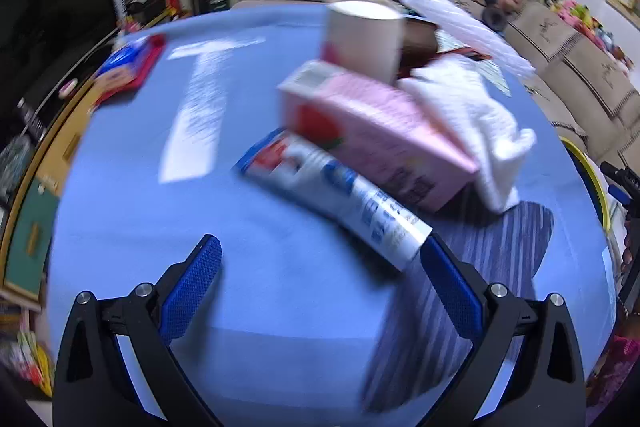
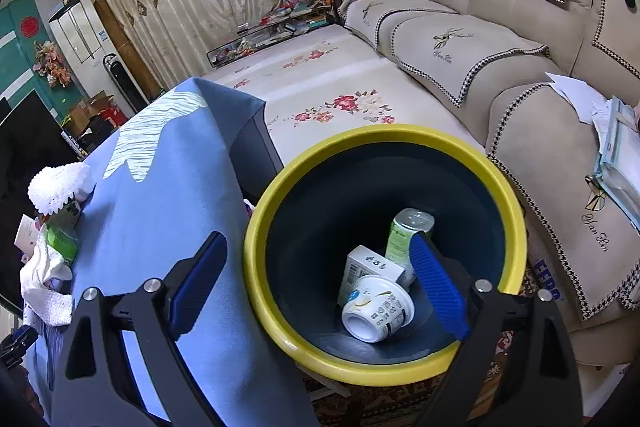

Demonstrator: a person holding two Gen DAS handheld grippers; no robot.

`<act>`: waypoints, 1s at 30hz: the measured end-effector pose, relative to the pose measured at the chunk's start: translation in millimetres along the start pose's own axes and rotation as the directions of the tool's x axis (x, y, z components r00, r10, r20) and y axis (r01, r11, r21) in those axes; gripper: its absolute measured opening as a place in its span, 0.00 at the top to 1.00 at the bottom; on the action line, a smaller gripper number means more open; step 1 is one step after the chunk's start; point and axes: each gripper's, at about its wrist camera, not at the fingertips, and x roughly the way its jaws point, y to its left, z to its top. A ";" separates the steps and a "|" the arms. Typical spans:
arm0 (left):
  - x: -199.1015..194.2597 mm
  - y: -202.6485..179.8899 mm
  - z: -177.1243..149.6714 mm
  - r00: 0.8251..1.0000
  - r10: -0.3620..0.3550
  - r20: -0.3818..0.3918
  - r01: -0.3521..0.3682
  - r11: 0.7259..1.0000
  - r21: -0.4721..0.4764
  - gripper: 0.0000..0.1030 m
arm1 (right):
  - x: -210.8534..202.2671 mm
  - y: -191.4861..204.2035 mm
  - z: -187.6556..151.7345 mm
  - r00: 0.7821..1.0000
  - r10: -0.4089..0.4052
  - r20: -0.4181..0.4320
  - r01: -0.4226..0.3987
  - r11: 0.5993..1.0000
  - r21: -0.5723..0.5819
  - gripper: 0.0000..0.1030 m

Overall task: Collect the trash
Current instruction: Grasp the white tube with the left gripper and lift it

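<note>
The left gripper (image 1: 320, 255) hovered with jaws spread wide and empty over a surface (image 1: 120, 227) draped in smooth blue cloth. Just ahead lay a flat blue-and-white wrapper (image 1: 336, 195), its long axis running diagonally from upper left toward the right finger. Behind it rested a pink rectangular carton (image 1: 372, 131) on its side, a paper cup (image 1: 360, 39) upright, and a crumpled white towel (image 1: 476, 115); motion blur smeared all print. The right gripper (image 2: 320, 259), jaws likewise spread and empty, hung above a round bin (image 2: 280, 323) with a glossy yellow rim, holding a toppled white cup (image 2: 376, 311), a small box (image 2: 368, 267) and a green can (image 2: 404, 235), partly hidden by the finger.
</note>
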 end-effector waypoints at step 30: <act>17.6 25.5 23.7 0.995 0.033 -0.090 -0.042 0.995 -0.096 0.84 | 1.1 5.8 -2.8 0.999 0.044 -0.014 -0.044 0.999 -0.009 0.14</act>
